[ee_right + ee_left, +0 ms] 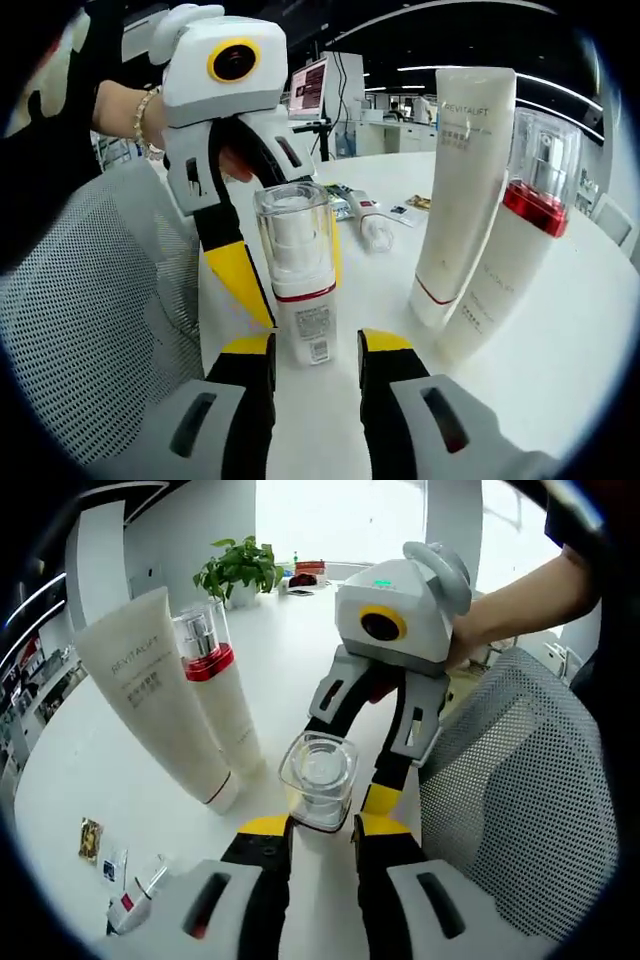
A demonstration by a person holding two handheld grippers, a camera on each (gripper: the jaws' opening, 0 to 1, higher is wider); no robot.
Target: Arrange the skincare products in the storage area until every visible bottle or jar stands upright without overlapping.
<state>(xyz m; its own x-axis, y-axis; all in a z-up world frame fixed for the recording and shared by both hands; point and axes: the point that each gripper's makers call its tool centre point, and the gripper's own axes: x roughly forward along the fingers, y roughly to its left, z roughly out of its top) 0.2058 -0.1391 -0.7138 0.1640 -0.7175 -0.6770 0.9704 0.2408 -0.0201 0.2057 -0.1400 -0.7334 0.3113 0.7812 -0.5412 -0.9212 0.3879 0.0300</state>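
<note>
Two large things first: white table (300, 650) across both views, grey mesh chair (520, 800) pushed up against its near edge.

Next, white tube (160, 690) printed REVITALIFT, standing on its cap and leaning back. Just beside it, touching or nearly so, tall pump bottle (225, 695) with red band and clear cap, upright. Both on the table, apart from the grippers.

Then left gripper (322, 825), held by a hand at the chair side: fingers narrow, yellow tips pressed against both sides of the bottle (320, 775). Seen from the right gripper view, same grip, one yellow finger on each flank of it.

Right gripper (315, 345) facing the opposite way, fingers apart and holding nothing, tips short of the bottle's base with bare table between.

Bottle itself small, white, clear cap, thin red line under the cap, label low on the body. Upright on the table near the chair edge, between the two grippers, not overlapping the tube or pump bottle.

Farther off, potted plant (238, 570) at the table's far end; monitor (308, 88) behind the table.

Smallest: mini tube (135, 905) lying flat, and flat sachets (90, 838) just beside it.
</note>
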